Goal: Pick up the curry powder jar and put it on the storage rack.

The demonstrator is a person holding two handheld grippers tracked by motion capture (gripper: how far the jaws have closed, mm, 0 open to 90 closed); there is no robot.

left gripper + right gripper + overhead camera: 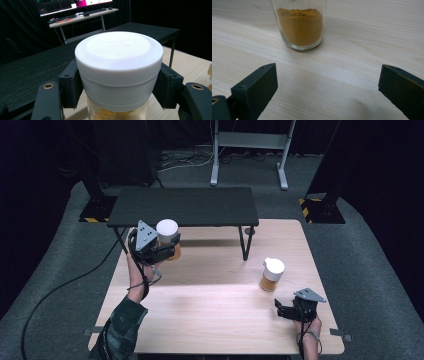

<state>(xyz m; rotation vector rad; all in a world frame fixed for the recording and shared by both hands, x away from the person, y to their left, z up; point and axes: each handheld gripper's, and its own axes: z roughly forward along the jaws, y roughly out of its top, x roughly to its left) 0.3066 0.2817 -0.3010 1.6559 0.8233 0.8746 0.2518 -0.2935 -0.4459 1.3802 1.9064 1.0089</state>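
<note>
My left gripper (pixel 167 249) is shut on a glass spice jar (pixel 168 236) with a white lid, held above the table's left side near the black shelf (pixel 183 206). In the left gripper view both pads press the sides of the white lid (pixel 118 66), with orange powder showing in the glass below. A second jar (pixel 272 274) of orange powder with a white lid stands on the wooden table (pixel 215 320) at the right. My right gripper (pixel 281 310) rests low near the front right, open; the jar's glass base (pixel 300 27) stands a short way beyond its jaws.
A black shelf on thin legs spans the far half of the table. A metal frame (pixel 250 150) stands on the carpet behind. In the left gripper view a desk with monitors (pixel 80 15) sits farther back. Black cables trail from both grippers.
</note>
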